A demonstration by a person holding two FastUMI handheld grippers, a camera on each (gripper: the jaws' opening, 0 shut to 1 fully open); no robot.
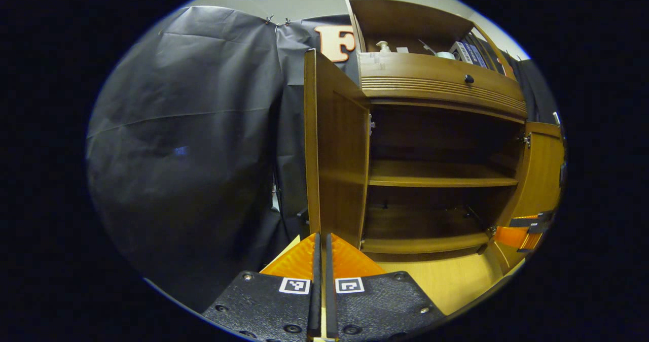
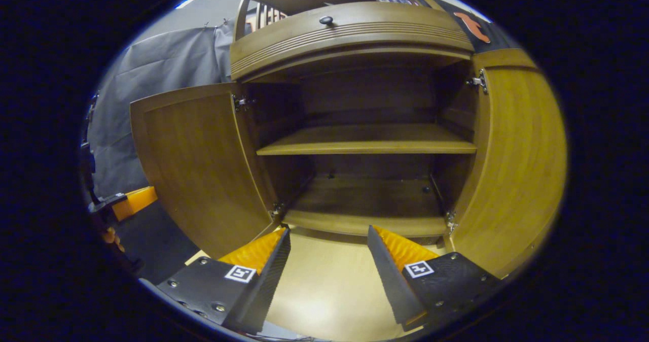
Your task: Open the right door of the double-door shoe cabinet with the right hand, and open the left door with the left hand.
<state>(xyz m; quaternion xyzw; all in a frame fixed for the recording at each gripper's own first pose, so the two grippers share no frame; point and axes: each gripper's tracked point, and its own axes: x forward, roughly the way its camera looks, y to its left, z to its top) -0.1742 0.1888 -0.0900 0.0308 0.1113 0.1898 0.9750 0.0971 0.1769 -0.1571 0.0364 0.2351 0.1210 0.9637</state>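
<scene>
1. We see the shoe cabinet (image 2: 370, 139) at twelve o'clock, left door (image 2: 203, 164) and right door (image 2: 517, 164) swung wide.
2. Our left gripper (image 1: 321, 261) is pressed together, seemingly empty; our right gripper (image 2: 329, 253) is spread.
3. The doors look stiff and hinged; we judge the free edges best to grasp.

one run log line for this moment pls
left door open | right door open | left gripper shut on door edge | right gripper open, free

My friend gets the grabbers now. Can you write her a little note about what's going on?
Left gripper: fingers shut, in line with the left door's free edge; a grip cannot be told.
Right gripper: fingers open, holding nothing, facing the cabinet.
Left door: swung wide open.
Right door: swung wide open.
Shelves: bare.
Done: both doors open.
Left: just back both grippers away.
</scene>
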